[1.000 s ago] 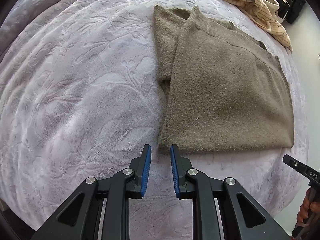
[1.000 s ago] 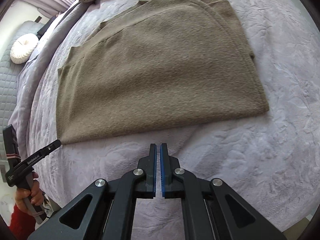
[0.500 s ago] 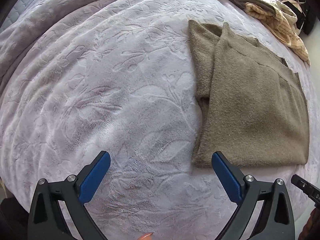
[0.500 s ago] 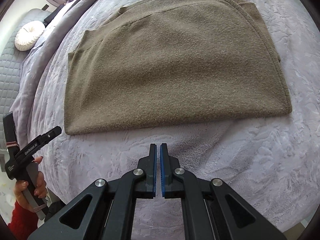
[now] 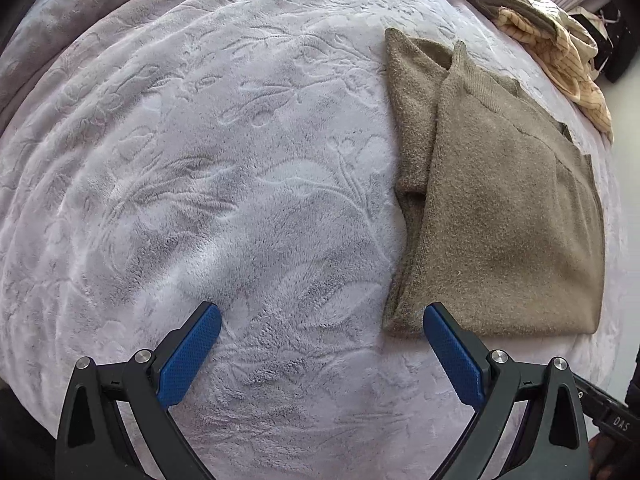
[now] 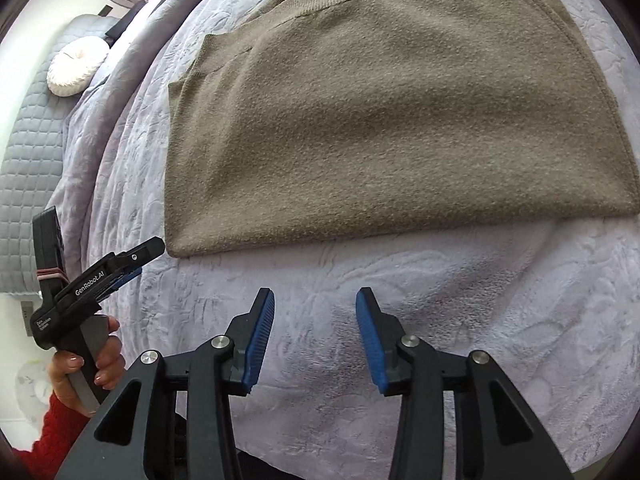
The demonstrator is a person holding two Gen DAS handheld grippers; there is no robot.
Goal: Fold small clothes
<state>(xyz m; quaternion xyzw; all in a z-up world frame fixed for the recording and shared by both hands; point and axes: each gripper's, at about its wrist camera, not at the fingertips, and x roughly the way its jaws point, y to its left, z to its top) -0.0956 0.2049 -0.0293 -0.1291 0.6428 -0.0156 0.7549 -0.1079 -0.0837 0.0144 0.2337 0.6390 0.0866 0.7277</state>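
A folded olive-brown knit sweater (image 5: 504, 216) lies flat on the lilac plush bedspread (image 5: 224, 184); it fills the upper half of the right wrist view (image 6: 392, 120). My left gripper (image 5: 320, 320) is open wide and empty, low over the bedspread, its right finger at the sweater's near left corner. My right gripper (image 6: 315, 312) is open and empty, above the bedspread just short of the sweater's near edge. The left gripper also shows at the left of the right wrist view (image 6: 132, 260), held by a hand.
A pile of beige and striped clothes (image 5: 552, 40) lies at the far right of the bed. A grey quilted headboard (image 6: 28, 168) and a round white cushion (image 6: 76, 68) are at the left. The bed's near edge runs under both grippers.
My left gripper opened from nearly shut to wide and shifted left of the sweater's corner. My right gripper opened from shut and moved closer to the sweater's near edge.
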